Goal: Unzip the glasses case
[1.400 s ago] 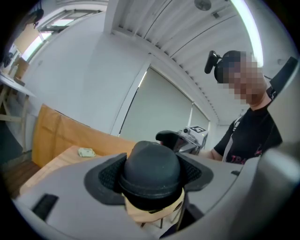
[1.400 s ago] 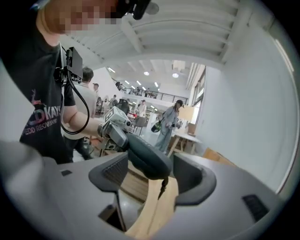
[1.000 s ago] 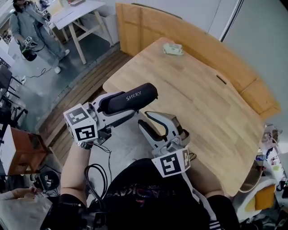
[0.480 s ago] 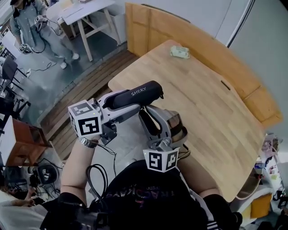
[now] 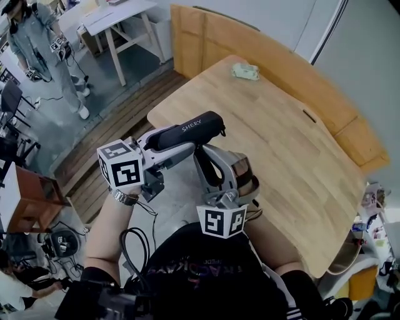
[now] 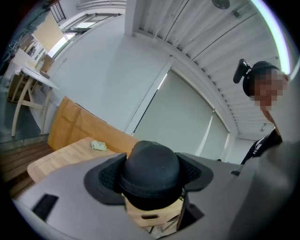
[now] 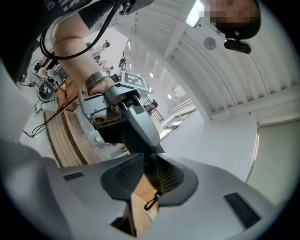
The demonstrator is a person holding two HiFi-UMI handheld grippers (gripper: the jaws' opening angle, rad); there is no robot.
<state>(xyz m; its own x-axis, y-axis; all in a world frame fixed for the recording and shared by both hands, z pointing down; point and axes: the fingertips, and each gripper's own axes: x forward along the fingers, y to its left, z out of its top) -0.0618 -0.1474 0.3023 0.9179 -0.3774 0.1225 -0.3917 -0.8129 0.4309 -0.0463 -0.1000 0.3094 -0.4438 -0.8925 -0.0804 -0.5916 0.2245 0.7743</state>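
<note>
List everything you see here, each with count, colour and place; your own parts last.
table: one, light wood, ahead
glasses case: one, black, in the air by the table's near corner
zip pull: one, black, hanging at the case's end
small item: one, pale green, table's far end
bench back: one, wood, behind table
white table: one, far left
bystander: one, grey clothes, far left
left gripper: one, grey, clamped on the case
right gripper: one, grey, at the case's end; jaws just been closing, case's tip between them

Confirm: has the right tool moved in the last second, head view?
Yes. Against the table, the right tool shifted left and rolled toward the glasses case; its jaws have just been closing with the case's end between them.
</note>
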